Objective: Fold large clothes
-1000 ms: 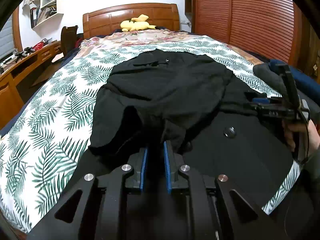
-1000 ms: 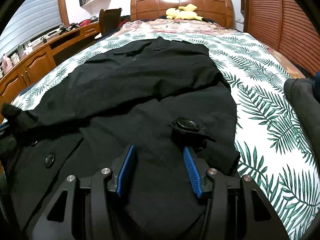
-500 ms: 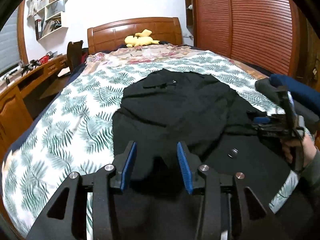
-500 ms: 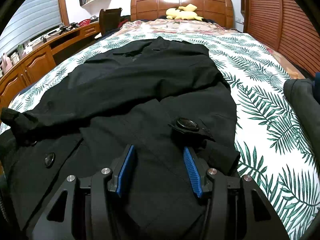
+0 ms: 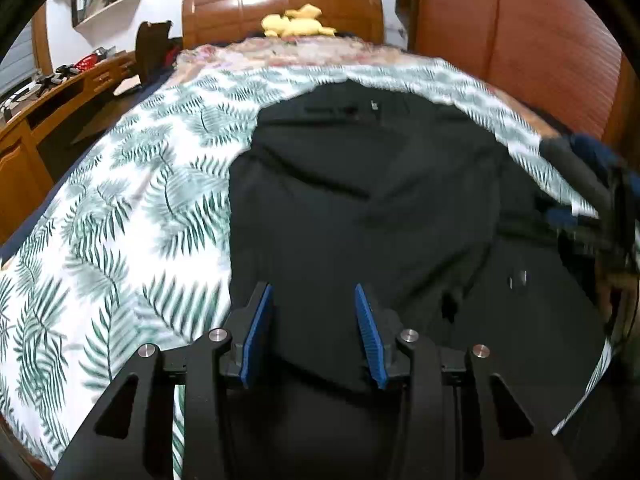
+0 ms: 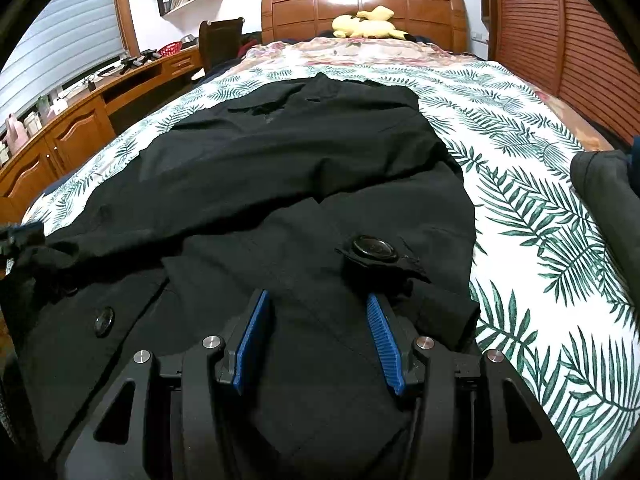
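Note:
A large black coat (image 5: pixel 360 208) with big black buttons (image 6: pixel 374 247) lies spread on the bed, collar toward the headboard, one sleeve folded across its body (image 6: pixel 248 184). My left gripper (image 5: pixel 314 300) is open and empty, just above the coat's left side. My right gripper (image 6: pixel 316 308) is open and empty over the coat's lower front, with its fingers beside the button. The right gripper also shows, blurred, in the left wrist view (image 5: pixel 600 220) at the coat's right edge.
The bed has a leaf-print cover (image 5: pixel 120 220) (image 6: pixel 540 208). A yellow plush toy (image 6: pixel 366 24) lies by the wooden headboard. A wooden desk (image 6: pixel 80 120) and chair stand on the left, a louvred wardrobe (image 5: pixel 520 40) on the right. A grey cushion (image 6: pixel 608 200) sits at the right edge.
My left gripper has let go of the black sleeve, opened and drawn back and up from the coat. The sleeve now lies flat across the coat. The right gripper has barely moved.

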A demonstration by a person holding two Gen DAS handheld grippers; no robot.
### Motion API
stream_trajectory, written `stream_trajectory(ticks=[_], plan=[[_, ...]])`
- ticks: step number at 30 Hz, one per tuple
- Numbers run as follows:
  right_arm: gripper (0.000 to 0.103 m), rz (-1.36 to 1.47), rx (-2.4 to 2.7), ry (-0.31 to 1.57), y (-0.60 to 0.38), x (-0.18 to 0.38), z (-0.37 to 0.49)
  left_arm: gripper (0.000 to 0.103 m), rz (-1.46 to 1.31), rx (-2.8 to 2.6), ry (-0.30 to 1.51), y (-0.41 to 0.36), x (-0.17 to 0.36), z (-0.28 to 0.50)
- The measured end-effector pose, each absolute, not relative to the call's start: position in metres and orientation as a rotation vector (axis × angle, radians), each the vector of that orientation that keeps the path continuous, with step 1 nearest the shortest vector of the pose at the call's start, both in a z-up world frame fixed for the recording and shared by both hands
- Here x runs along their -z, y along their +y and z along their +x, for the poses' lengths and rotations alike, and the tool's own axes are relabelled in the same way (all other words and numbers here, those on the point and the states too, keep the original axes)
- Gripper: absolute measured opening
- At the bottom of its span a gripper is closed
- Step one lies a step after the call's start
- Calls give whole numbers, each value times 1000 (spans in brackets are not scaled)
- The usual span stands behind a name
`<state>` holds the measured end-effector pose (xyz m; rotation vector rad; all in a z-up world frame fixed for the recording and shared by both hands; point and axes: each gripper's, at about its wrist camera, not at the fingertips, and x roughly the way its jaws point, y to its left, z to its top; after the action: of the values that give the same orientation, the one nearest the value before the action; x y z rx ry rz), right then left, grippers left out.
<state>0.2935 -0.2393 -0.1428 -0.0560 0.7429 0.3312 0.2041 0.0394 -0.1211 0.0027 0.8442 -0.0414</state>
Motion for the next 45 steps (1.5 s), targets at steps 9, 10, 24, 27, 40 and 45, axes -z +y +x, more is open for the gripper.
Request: stream_trajectory(ticks=[9,10,24,27,40,45], plan=[[53,-51,-329,738,-241,142,292,44,41,24,854,29,137,177],[53,-54,-327,738,-241,142,291,48,34,26,857,30,137,176],[53,-81,-304,727,-237,141,289,81,-4,71,829,54,128,144],[53,-88,-291,712,-238,139,286,81,0,83,814,59,119,134],[54,-104,-275,670,-249,123,239,81,32,87,747,75,100,103],[70,-219,-263,675,-255,119,199,81,10,81,741,77,104,97]])
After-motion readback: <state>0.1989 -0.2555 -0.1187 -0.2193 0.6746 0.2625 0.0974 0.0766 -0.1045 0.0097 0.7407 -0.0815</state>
